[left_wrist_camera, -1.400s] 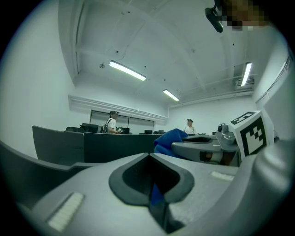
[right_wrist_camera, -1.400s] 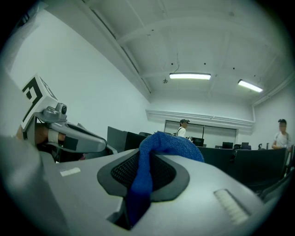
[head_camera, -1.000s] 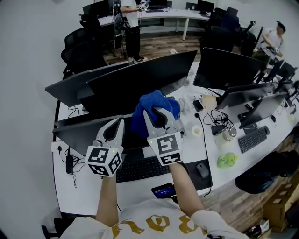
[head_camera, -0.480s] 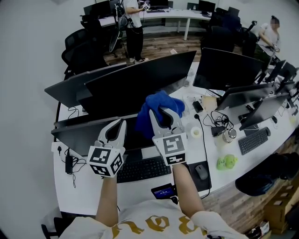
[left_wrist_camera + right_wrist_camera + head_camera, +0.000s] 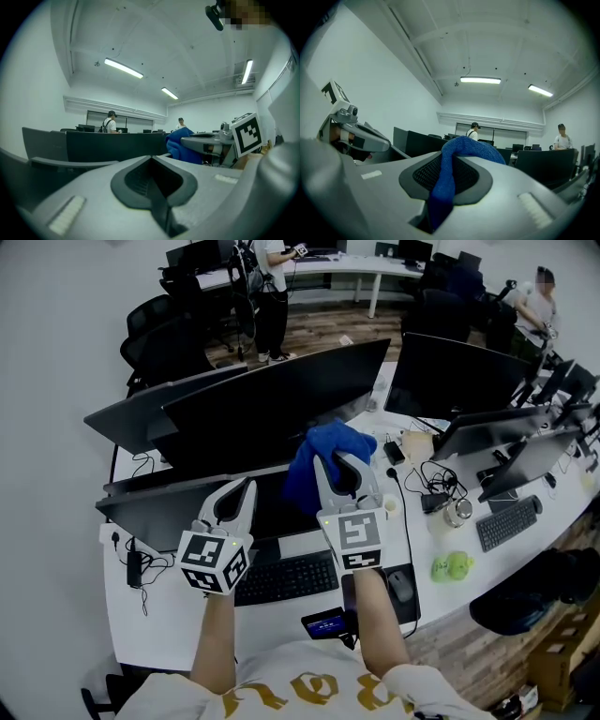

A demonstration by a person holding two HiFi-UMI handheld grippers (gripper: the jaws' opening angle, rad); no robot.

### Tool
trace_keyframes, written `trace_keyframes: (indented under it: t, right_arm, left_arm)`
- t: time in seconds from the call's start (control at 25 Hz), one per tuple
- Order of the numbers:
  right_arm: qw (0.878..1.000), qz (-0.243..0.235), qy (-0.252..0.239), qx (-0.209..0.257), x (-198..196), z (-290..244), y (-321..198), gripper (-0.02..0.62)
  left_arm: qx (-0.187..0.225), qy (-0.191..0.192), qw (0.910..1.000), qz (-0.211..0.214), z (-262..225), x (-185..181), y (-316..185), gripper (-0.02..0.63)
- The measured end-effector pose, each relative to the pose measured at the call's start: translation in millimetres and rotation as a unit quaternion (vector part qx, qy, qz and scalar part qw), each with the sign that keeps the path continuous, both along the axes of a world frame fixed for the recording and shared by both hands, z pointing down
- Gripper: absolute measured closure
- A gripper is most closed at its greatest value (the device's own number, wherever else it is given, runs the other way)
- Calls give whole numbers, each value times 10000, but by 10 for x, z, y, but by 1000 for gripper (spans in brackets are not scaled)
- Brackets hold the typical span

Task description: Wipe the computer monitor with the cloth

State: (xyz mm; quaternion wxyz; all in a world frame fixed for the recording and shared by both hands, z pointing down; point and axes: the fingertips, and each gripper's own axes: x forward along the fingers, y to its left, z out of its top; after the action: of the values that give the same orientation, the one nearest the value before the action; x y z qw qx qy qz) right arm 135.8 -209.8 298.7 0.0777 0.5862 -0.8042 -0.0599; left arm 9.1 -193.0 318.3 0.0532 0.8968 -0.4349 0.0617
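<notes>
My right gripper (image 5: 336, 458) is shut on a blue cloth (image 5: 325, 448), held up at the upper right corner of the dark monitor (image 5: 267, 507) in front of me. In the right gripper view the cloth (image 5: 461, 147) bulges over the closed jaws and a strand of it hangs down between them. To the left, my left gripper (image 5: 245, 487) is shut with nothing in it, raised before the monitor's top edge. From the left gripper view, the left gripper (image 5: 152, 161) shows its jaws closed, with the cloth (image 5: 180, 147) off to its right.
A keyboard (image 5: 281, 579), a mouse (image 5: 400, 585) and a phone (image 5: 328, 622) lie on the white desk (image 5: 169, 620) below my arms. More monitors (image 5: 450, 376) stand behind and to the right, among cables and a green object (image 5: 453, 565). People stand at the far desks.
My right gripper has carried the cloth to the right and a little farther away. The left gripper has hardly moved.
</notes>
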Motion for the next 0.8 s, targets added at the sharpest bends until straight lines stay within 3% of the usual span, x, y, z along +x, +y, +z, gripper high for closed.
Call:
trace_keyframes:
  t: [0.4, 0.8]
  right_arm:
    - [9982, 175, -576, -12, 350, 54, -5, 508]
    - [9954, 476, -829, -76, 548, 144, -33, 511]
  left_arm:
    - [-26, -88, 10000, 6, 47, 37, -6, 604]
    - [4, -113, 9999, 65, 68, 82, -19, 604]
